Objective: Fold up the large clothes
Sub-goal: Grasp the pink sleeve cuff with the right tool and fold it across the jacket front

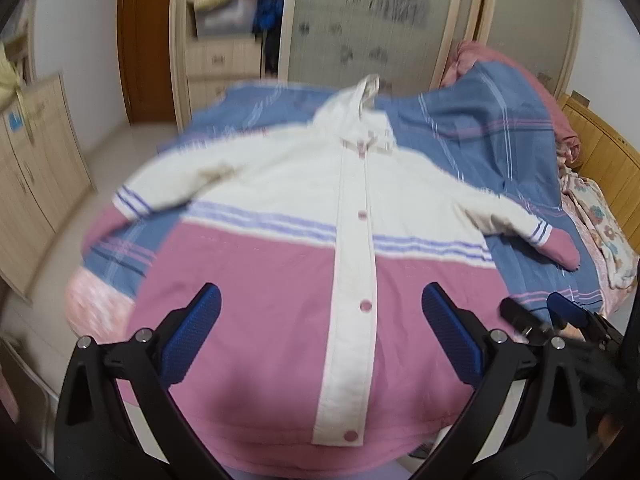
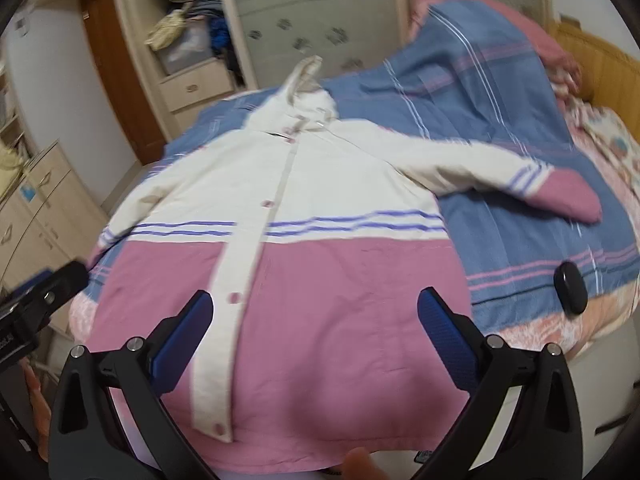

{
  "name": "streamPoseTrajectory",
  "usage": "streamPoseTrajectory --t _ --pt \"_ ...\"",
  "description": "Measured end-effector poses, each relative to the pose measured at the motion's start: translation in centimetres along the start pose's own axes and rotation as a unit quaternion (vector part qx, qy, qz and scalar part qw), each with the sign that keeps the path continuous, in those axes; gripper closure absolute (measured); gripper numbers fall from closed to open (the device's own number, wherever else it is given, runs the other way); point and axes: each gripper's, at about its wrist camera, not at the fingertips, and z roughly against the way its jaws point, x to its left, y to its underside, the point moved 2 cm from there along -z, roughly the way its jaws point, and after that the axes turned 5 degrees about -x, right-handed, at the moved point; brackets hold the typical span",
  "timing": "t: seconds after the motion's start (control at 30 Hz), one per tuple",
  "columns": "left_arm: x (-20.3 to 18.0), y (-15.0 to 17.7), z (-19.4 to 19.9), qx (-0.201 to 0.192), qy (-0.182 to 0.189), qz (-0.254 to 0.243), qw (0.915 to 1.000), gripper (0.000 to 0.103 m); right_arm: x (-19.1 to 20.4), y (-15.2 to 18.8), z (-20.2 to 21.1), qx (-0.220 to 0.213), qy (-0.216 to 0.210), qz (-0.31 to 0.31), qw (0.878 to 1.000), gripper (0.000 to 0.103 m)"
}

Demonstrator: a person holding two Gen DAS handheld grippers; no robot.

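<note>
A large hooded jacket, cream above and pink below with purple stripes and a buttoned cream placket, lies flat and face up on the bed, sleeves spread out. It also shows in the right wrist view. My left gripper is open and empty above the pink hem. My right gripper is open and empty above the pink lower part, right of the placket; it also shows at the right of the left wrist view. The left gripper shows at the left edge of the right wrist view.
A blue plaid blanket covers the bed under the jacket. A small black oval object lies on it to the right. A wooden headboard stands at the right, a wardrobe behind, cabinets left.
</note>
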Motion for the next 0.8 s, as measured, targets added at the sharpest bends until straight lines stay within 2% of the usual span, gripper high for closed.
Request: streamPoseTrajectory --t 0.1,0.13,0.17,0.2,0.27,0.33,0.47,0.5,0.53,0.6,0.63,0.67,0.7,0.73,0.8 --pt "1.1 0.9 -3.1 0.041 0.011 0.034 0.9985 0.002 -5.5 -0.1 -3.8 0.054 -0.016 -0.067 0.996 0.003" --pt "1.3 1.0 -3.9 0.050 0.010 0.038 0.9980 0.002 -7.4 -0.3 -4.8 0.070 -0.029 -0.097 0.992 0.008" --pt "1.2 1.1 -4.9 0.058 0.009 0.039 0.9975 0.002 -10.6 -0.9 -6.2 0.085 -0.052 -0.144 0.984 0.018" --pt "1.2 1.2 -5.6 0.062 0.011 0.040 0.9972 0.002 -13.5 -1.3 -7.1 0.090 -0.067 -0.191 0.975 0.023" --pt "0.9 1.4 -6.9 0.071 0.017 0.041 0.9965 0.002 -21.4 -2.1 -8.4 0.063 -0.088 -0.327 0.939 0.023" --pt "0.4 1.5 -8.1 0.079 0.022 0.038 0.9959 0.002 -28.0 -2.4 -8.9 0.030 -0.058 -0.406 0.911 0.023" --pt "-1.1 1.5 -10.8 0.099 0.026 0.022 0.9945 0.002 -37.9 -2.7 -10.5 -0.014 -0.053 -0.506 0.861 0.019" --pt "-1.4 1.3 -11.3 0.102 0.026 0.019 0.9942 0.002 -39.4 -2.7 -11.1 -0.019 -0.050 -0.518 0.853 0.019" --pt "-1.9 1.3 -11.9 0.105 0.027 0.015 0.9940 0.002 -40.8 -2.6 -12.0 -0.015 -0.048 -0.530 0.847 0.019" --pt "-2.4 1.1 -12.7 0.110 0.029 0.009 0.9934 0.002 -42.6 -1.9 -13.9 0.000 -0.073 -0.567 0.821 0.022" --pt "-2.6 1.0 -13.2 0.112 0.029 0.004 0.9933 0.002 -43.2 -1.7 -14.0 -0.009 -0.082 -0.596 0.798 0.029" --pt "-2.6 1.0 -13.4 0.112 0.027 0.001 0.9933 0.002 -43.7 -2.4 -13.6 -0.033 -0.097 -0.607 0.788 0.070" --pt "-2.6 0.9 -13.7 0.113 0.023 -0.001 0.9934 0.002 -43.7 -3.7 -12.8 -0.051 -0.093 -0.590 0.801 0.092" --pt "-2.3 0.8 -14.0 0.112 0.019 0.001 0.9935 0.002 -43.1 -5.2 -11.7 -0.072 -0.076 -0.566 0.818 0.092" --pt "-1.7 0.7 -14.4 0.111 0.016 0.013 0.9936 0.002 -40.1 -9.6 -9.0 -0.131 -0.064 -0.486 0.861 0.095"
